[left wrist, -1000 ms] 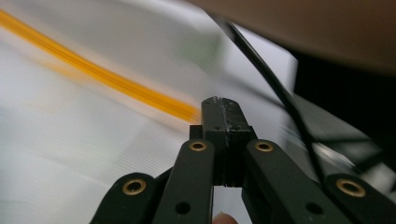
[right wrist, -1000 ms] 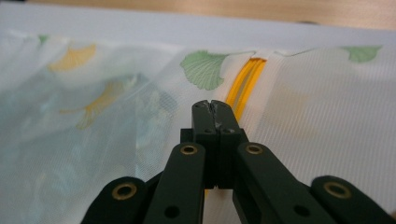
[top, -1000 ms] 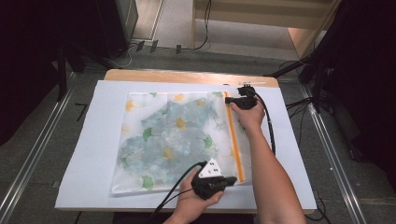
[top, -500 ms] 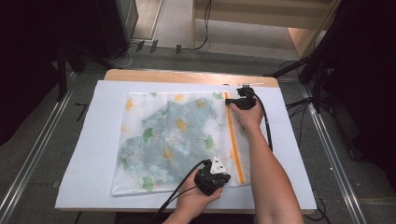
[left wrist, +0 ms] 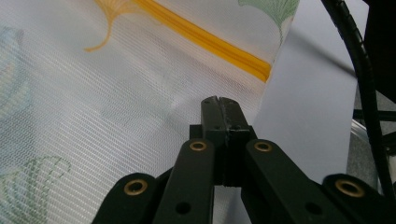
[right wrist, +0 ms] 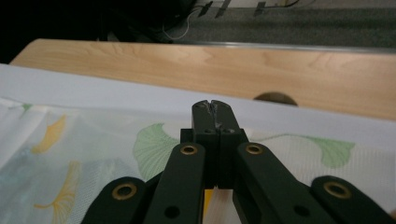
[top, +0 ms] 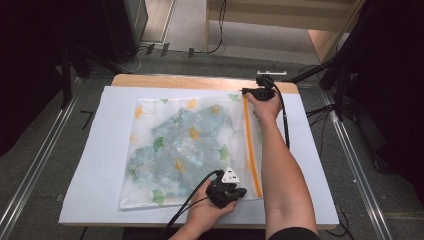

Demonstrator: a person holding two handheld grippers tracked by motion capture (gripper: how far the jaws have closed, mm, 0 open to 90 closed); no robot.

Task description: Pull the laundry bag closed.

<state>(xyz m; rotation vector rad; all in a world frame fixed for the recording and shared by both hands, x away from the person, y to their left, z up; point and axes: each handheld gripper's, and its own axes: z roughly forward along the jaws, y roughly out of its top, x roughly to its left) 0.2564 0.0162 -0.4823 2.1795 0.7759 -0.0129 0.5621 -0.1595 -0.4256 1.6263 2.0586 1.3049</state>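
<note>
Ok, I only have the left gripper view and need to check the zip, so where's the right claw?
Observer: The right claw is at the far end of the zip, by the bag's far right corner.
Operator: Open or shut?
Observer: Shut. In the right gripper view its jaws meet at the tips.
Operator: And is the whole bag lying flat?
Observer: Yes, in the high view it lies flat on the white sheet.
</note>
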